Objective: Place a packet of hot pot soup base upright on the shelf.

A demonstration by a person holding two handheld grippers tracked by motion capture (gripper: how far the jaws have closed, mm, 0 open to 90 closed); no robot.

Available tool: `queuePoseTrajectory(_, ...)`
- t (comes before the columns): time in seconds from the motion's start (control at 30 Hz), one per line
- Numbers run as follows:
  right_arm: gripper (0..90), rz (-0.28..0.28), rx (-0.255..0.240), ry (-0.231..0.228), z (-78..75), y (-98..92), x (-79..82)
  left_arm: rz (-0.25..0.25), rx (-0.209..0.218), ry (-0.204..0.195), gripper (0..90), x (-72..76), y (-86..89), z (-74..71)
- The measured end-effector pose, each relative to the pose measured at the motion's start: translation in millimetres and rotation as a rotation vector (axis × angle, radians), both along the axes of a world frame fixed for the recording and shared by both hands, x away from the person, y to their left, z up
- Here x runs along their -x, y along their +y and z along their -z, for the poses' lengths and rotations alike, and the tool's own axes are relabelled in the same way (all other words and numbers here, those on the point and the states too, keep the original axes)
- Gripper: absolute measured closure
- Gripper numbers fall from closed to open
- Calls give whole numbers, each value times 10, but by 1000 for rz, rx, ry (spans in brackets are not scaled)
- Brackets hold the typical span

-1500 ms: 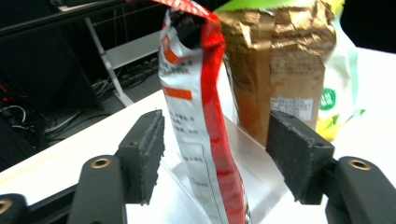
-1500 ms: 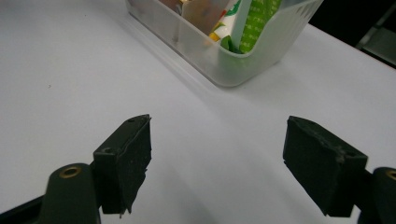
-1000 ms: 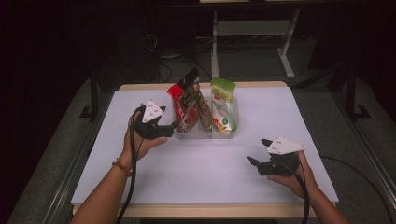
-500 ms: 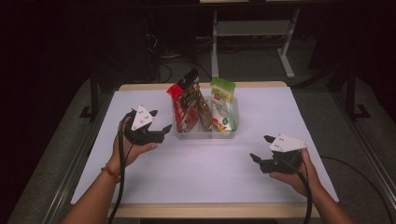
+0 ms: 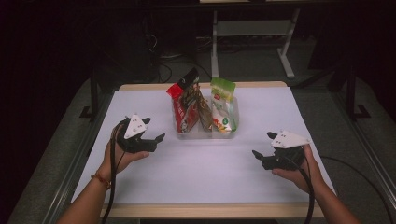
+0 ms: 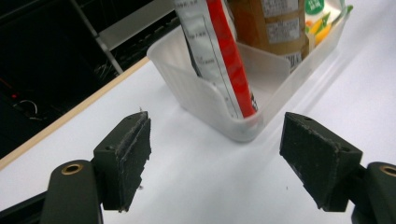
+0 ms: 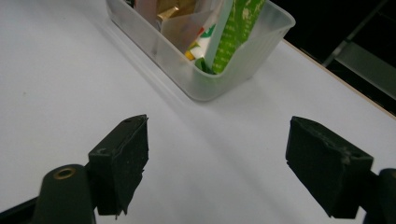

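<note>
Translucent plastic formed the bin (image 5: 206, 132), a shallow rectangular tub with rounded corners that sat on the white table (image 5: 205, 177) toward twelve o'clock from the person, about midway between the two hands. Snack packets stood upright in it, packed close together. At its nine o'clock end leaned a red packet (image 5: 180, 109) with a white printed back, its base pressed into the near corner as the left gripper view showed (image 6: 224, 65). Beside it, in the middle, stood a brown packet (image 5: 201, 107) with pale labels, and a dark-topped packet (image 5: 189, 79) rose behind these two. At the three o'clock end stood a green-and-white packet (image 5: 223, 105), whose green edge lay against the bin wall in the right gripper view (image 7: 238, 28).

Off the bin's seven o'clock corner, near it but apart, was the left gripper (image 5: 156, 140), held just above the table with its jaws spread wide and nothing between them; they had just been opening a little further. Toward the bin's four o'clock, farther off, the right gripper (image 5: 263, 150) was held low over the table, its jaws likewise spread wide and bare, pointing across toward the bin.
</note>
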State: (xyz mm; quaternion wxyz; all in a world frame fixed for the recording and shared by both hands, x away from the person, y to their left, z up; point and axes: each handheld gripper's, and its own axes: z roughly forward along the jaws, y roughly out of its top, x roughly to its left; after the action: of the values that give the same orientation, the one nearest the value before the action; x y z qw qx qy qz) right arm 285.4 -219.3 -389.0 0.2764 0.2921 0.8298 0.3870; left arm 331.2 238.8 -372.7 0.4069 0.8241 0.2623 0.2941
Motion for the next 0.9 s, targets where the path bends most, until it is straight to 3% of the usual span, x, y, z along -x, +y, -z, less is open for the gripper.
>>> queuePoseTrajectory(0.27, 194, 18, 0, -5, 27, -69, 23, -2, -40, 12, 237, 84, 115, 111)
queuePoseTrajectory(0.43, 183, 26, 3, -2, 49, -119, 31, 21, -47, 22, 232, 139, 184, 159)
queuePoseTrajectory(0.9, 175, 40, -3, -11, 118, -248, 107, 20, -69, 32, 218, 302, 358, 266)
